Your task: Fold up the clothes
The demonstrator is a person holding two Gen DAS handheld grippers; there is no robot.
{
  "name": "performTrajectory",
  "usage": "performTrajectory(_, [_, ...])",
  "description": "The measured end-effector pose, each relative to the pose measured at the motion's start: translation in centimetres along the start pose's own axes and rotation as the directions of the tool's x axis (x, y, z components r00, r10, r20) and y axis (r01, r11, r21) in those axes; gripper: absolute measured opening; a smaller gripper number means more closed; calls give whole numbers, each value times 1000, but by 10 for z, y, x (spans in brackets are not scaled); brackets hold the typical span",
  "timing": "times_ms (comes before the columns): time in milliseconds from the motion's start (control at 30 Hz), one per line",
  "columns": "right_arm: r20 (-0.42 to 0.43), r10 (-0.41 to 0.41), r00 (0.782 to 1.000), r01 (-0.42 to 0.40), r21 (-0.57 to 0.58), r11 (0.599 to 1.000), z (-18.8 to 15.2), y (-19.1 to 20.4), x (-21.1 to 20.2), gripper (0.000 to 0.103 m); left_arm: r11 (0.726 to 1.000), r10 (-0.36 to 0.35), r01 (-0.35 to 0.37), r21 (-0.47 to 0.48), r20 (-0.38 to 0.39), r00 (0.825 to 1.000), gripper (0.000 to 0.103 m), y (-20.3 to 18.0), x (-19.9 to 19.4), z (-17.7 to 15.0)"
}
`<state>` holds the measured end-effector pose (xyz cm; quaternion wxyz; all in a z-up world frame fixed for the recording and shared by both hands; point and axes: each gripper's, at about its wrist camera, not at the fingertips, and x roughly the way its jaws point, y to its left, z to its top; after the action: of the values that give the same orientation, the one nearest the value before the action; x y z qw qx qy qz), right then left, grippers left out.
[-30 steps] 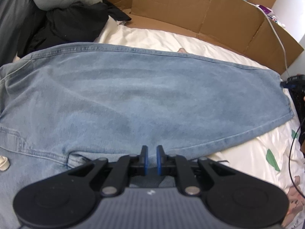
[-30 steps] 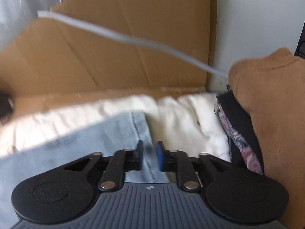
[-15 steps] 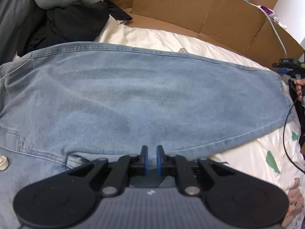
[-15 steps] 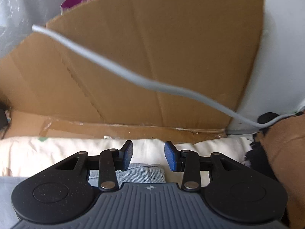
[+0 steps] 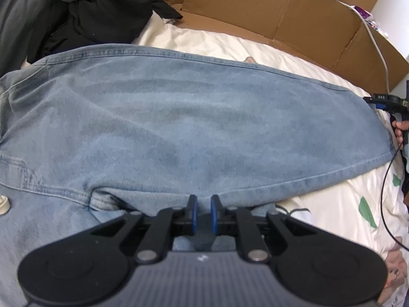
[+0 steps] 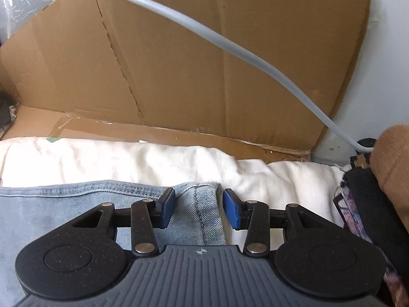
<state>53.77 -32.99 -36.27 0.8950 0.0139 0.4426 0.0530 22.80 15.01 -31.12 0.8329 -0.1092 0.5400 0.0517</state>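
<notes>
Jeans lie flat across a bed, apparently doubled leg over leg, with the crosswise folds judged still to come. The left gripper, jaws nearly together, pinches denim at the crotch edge right at its tips. The right gripper stands with jaws spread, the hem lying between and under them, not yet grasped; cardboard rises beyond.

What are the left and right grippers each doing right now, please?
Left gripper: shut on the jeans.
Right gripper: open, fingers either side of the jeans' hem, holding nothing.
</notes>
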Motion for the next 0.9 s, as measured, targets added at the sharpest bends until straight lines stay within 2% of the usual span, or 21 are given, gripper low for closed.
performTrajectory(133, [-24, -2, 1000, 0, -86, 996, 3, 14, 0, 52, 1000, -3, 3, 1, 1, 1000, 12, -1, 1, 0])
performTrajectory(200, [-11, -16, 1000, 15, -128, 992, 3, 19, -2, 33, 1000, -4, 4, 0, 6, 1000, 12, 0, -1, 1])
performTrajectory(300, [43, -30, 999, 36, -141, 989, 4, 20, -14, 25, 1000, -1, 1, -3, 13, 1000, 12, 2, -1, 4])
performTrajectory(433, [142, -60, 988, 88, -198, 976, 6, 27, -32, 23, 1000, 0, 0, 1, 18, 1000, 12, 3, -2, 8])
performTrajectory(567, [199, -113, 973, 162, -249, 955, 9, 36, -36, 22, 1000, -2, 2, 11, 24, 1000, 12, 4, -2, 11])
performTrajectory(733, [195, -155, 968, 202, -251, 947, 13, 39, -26, 21, 1000, -13, 15, -22, 51, 999, 12, 12, 1, 26])
performTrajectory(900, [194, -197, 961, 244, -260, 934, 18, 39, -18, 21, 999, 14, -9, -43, 95, 995, 13, 26, 7, 52])
